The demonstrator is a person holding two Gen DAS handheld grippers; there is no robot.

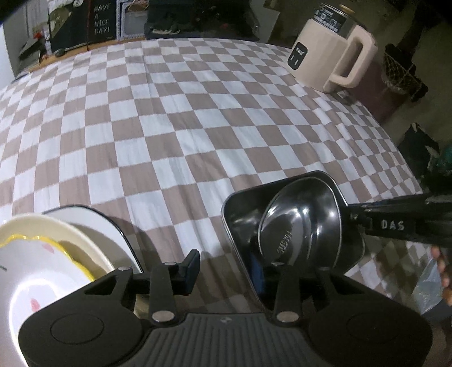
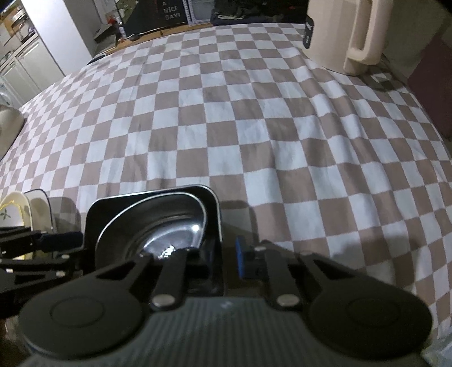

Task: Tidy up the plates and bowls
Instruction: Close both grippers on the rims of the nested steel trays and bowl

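A black rectangular tray (image 1: pixel 234 209) (image 2: pixel 93 214) sits on the checkered cloth with a steel bowl (image 1: pixel 299 220) (image 2: pixel 163 225) leaning inside it. My left gripper (image 1: pixel 223 265) is open, its jaws astride the tray's left wall. My right gripper (image 2: pixel 217 259) is open, its jaws astride the tray's right wall; it also shows in the left wrist view (image 1: pixel 395 223). A white bowl with a yellow rim (image 1: pixel 48 259) (image 2: pixel 11 209) sits in a white tray (image 1: pixel 113 225) (image 2: pixel 36 194) to the left.
A cream jug with a handle (image 1: pixel 330 53) (image 2: pixel 339 34) stands at the far right of the checkered cloth (image 1: pixel 169 127). A black sign and boxes (image 1: pixel 104 19) line the far edge. The table drops off at the right.
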